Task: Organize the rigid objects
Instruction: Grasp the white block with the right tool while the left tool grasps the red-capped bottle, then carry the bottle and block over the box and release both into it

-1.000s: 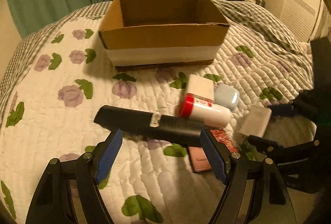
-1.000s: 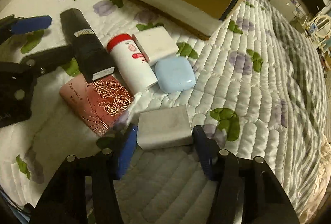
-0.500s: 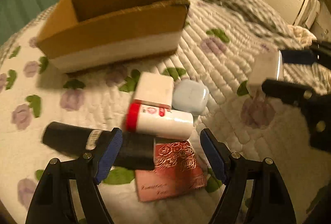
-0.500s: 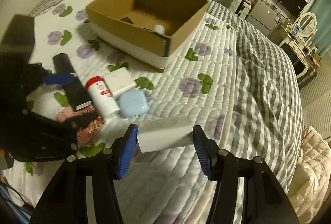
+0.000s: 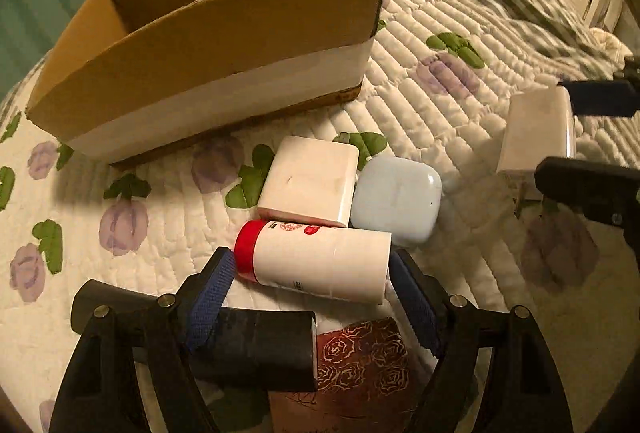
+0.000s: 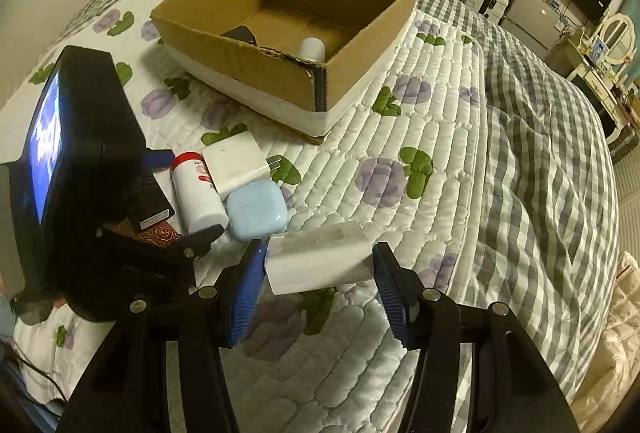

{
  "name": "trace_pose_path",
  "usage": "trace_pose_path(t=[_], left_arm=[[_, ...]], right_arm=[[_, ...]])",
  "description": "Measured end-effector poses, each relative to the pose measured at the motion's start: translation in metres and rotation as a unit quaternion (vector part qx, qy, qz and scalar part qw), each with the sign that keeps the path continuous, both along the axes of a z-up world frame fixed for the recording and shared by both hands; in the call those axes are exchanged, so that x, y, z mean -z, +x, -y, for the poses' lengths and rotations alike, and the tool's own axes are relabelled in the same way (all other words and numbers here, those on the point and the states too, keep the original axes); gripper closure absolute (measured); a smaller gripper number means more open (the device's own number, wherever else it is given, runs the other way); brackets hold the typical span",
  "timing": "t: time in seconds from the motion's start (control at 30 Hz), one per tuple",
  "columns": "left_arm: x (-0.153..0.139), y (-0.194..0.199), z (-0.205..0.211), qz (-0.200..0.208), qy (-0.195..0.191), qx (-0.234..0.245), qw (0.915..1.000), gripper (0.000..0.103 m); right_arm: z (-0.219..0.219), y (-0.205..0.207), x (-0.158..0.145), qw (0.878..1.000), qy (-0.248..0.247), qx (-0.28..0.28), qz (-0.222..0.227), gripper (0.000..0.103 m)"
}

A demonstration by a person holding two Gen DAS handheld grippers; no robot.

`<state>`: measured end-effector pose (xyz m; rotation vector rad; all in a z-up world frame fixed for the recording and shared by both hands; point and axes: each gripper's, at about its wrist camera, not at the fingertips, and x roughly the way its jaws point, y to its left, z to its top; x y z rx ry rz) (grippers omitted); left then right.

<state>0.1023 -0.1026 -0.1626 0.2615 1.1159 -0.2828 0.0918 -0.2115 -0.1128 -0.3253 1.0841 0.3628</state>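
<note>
White block point(image 6: 318, 263) is now held clear of the quilt point(image 6: 400, 137), clamped in R gripper point(image 6: 318, 275); before it lay on the bed. L gripper point(image 5: 310, 295), jaws opening, has been brought astride red-capped bottle point(image 5: 316, 259), no squeeze yet. Beyond, cardboard box point(image 6: 240, 57) is waiting w/ few items in.

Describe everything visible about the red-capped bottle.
The bottle is a white plastic-looking cylinder with a red cap and red print on its label. It lies on its side on the quilt, cap pointing left in the left wrist view, with its flat base to the right. It rests against the white charger and the blue case, and seems to overlap the red rose-patterned box. The left gripper straddles it lengthwise, jaws opening, pads apparently not yet pressing.
</note>
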Motion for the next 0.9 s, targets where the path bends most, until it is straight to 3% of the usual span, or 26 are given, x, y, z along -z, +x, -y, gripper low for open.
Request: trace_pose_path(t=[0.1,0.27,0.53,0.77,0.9], left_arm=[[-0.003,-0.002,-0.009,-0.011,-0.008,-0.003,0.9999,0.020],[0.011,0.008,-0.011,-0.035,0.012,0.010,0.9993,0.018],[0.007,0.017,-0.031,-0.025,-0.035,-0.009,0.9990,0.025],[-0.042,-0.003,-0.040,0.028,-0.044,-0.024,0.9983,0.025],[-0.091,-0.013,-0.043,0.081,-0.045,-0.032,0.9952,0.025]], right_arm=[[-0.002,-0.003,-0.002,1.000,-0.008,-0.001,0.006,0.049],[-0.002,-0.002,-0.001,1.000,-0.009,-0.002,0.004,0.049],[0.000,-0.001,0.005,1.000,-0.008,0.001,-0.001,0.049],[0.002,-0.007,-0.019,1.000,0.013,0.017,0.022,0.049],[-0.002,-0.014,-0.052,0.998,0.018,0.026,0.057,0.049]])
